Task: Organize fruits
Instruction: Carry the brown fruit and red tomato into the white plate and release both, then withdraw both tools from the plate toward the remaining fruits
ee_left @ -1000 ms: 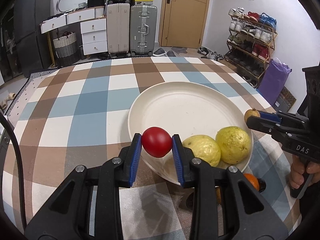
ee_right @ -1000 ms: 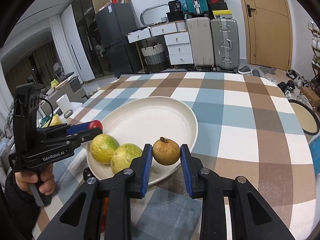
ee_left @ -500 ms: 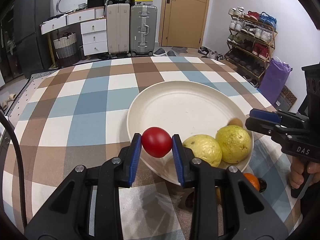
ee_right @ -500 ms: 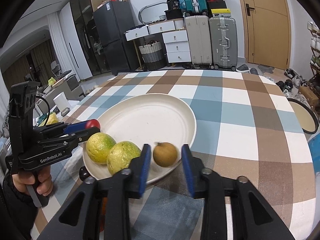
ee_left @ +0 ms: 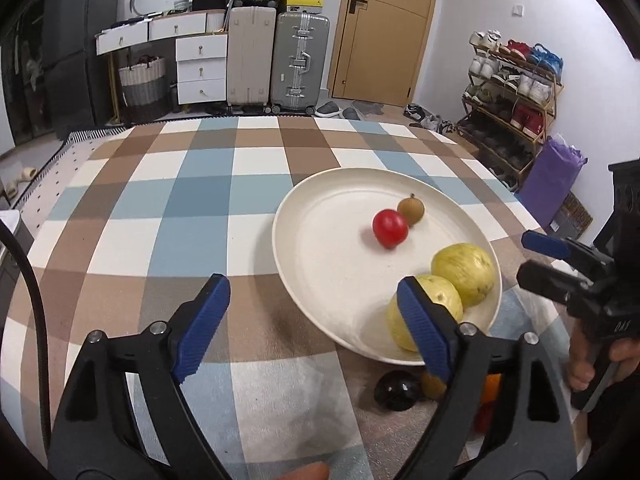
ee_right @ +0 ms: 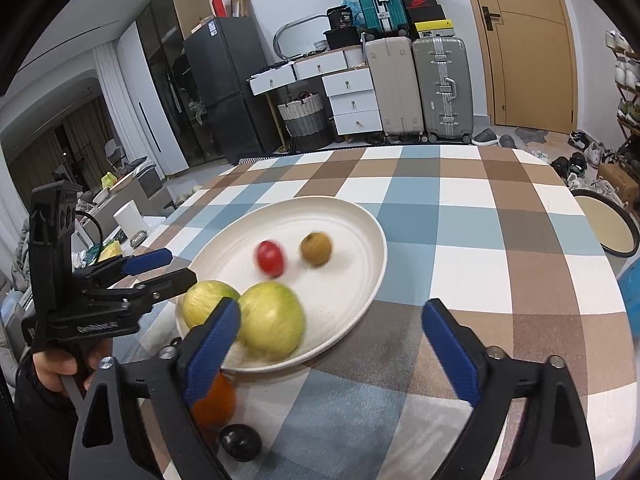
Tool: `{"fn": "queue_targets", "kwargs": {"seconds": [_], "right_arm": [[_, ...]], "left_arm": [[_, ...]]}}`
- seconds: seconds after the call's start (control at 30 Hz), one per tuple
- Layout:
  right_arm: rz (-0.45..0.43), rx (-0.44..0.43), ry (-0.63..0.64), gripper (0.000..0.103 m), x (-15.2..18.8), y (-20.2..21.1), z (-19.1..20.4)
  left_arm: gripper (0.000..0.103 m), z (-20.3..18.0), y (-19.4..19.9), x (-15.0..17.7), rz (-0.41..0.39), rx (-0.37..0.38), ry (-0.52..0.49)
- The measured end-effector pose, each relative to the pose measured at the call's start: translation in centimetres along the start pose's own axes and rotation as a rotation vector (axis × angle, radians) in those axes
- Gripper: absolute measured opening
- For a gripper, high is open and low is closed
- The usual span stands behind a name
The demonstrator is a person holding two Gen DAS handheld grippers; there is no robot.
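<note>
plate (ee_left: 304, 204) on the checked table (ee_left: 168, 208) holds four fruits: two yellow-green ones (ee_left: 464, 268) at the near rim, a red one (ee_left: 390, 228) and a small brown one (ee_left: 411, 209) touching it near the middle. red one looks blurred in the right view, possibly rolling. left to do: an orange fruit (ee_right: 214, 400), a dark one (ee_right: 240, 442) and more lie on the cloth just below the near rim. left gripper (ee_left: 316, 324) and right gripper (ee_right: 332, 348) both opening wide, nothing between the jaws, both near that rim.
</note>
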State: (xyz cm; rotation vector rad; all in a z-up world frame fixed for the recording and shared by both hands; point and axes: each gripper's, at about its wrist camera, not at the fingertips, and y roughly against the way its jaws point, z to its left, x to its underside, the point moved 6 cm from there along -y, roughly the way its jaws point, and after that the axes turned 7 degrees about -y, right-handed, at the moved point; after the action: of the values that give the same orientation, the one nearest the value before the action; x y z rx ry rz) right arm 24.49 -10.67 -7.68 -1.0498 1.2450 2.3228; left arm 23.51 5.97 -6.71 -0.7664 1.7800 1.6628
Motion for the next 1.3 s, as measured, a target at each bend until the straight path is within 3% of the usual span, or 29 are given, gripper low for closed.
{"fn": "queue_targets", "kwargs": {"seconds": [0.1,0.17,0.2,0.7,1.3], "right_arm": [[0.004,0.016,0.013,0.103,0.4,0.2,0.3],[0.004,0.026,0.015,0.103,0.6,0.3,0.3],[0.003,0.026,0.015,0.103,0.8,0.5,0.4],[-0.017,0.047,0.011,0.103,2.5,3.1,0.7],[0.077,0.092,0.082,0.103,4.9,3.2,1.5]], "left_arm": [[0.088,-0.1,0.6,0.4,0.002,-0.013,-0.007],[0.101,-0.3,1.2,0.7,-0.003,-0.024,-0.014],[0.102,-0.4,1.5,0.8,-0.01,-0.028,-0.017],[0.102,-1.9,5.9,3.5,-0.032,-0.025,-0.031],[0.102,-3.4,4.6,5.0,0.033,-0.009,-0.07]]}}
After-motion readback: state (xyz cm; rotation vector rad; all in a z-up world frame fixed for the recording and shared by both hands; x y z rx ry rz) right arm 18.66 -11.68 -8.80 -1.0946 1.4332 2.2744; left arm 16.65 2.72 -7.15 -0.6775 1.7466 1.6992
